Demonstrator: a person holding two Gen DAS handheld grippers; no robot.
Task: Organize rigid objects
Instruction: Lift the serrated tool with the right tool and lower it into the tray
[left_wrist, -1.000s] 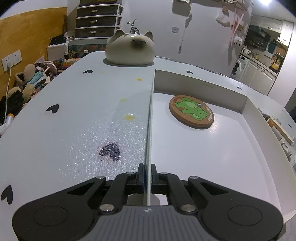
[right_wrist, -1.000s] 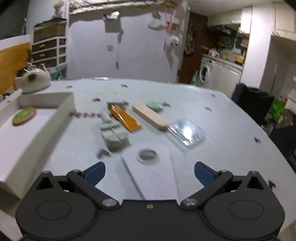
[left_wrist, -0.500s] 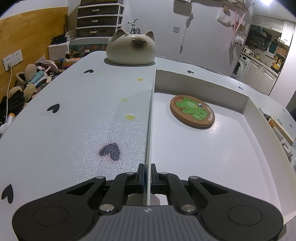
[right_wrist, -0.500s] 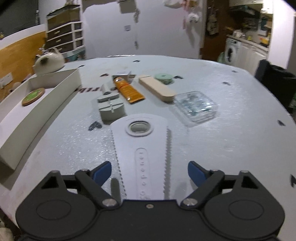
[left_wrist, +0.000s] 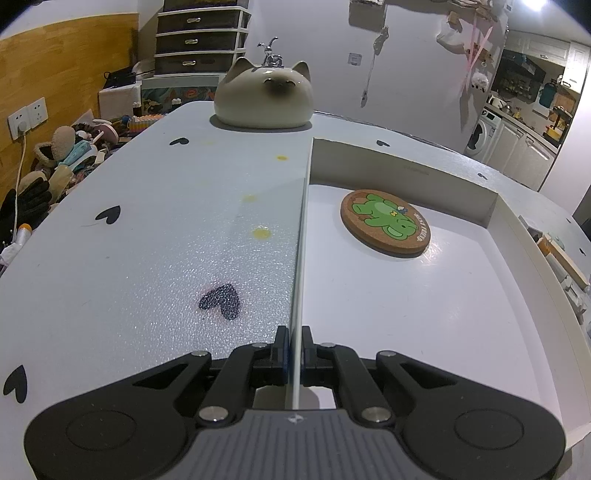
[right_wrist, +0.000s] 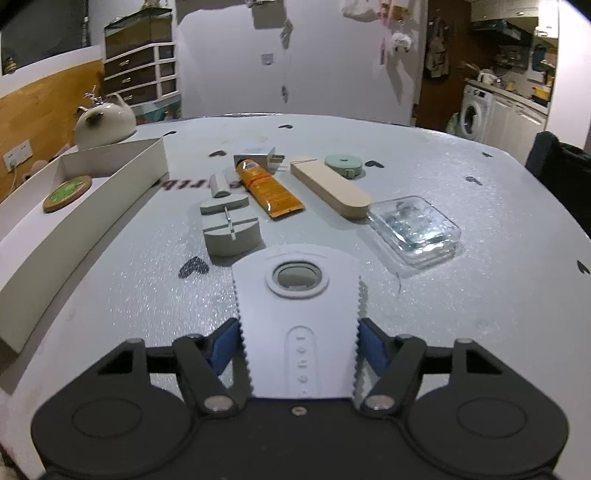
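Note:
My left gripper (left_wrist: 294, 349) is shut on the thin left wall of the white tray (left_wrist: 301, 229). A round cork coaster with a green frog (left_wrist: 385, 220) lies flat inside the tray. My right gripper (right_wrist: 298, 341) is shut on a flat white serrated tool with a round hole (right_wrist: 297, 306), whose far end lies on the table. Beyond it lie a grey block (right_wrist: 229, 229), an orange tube (right_wrist: 268, 188), a beige stick (right_wrist: 330, 185), a green tape roll (right_wrist: 344, 163) and a clear plastic case (right_wrist: 415, 228). The tray (right_wrist: 92, 206) and the coaster (right_wrist: 67, 192) show at left.
A cat-shaped ceramic pot (left_wrist: 264, 96) stands on the table beyond the tray. A small metal box (right_wrist: 258, 157) and a white cylinder (right_wrist: 220, 184) lie by the tube. The table carries black heart marks. Clutter lies on the floor at left (left_wrist: 44, 177).
My right gripper has moved forward over the white serrated tool and closed its fingers on the tool's toothed sides. The left gripper has kept its hold on the tray wall.

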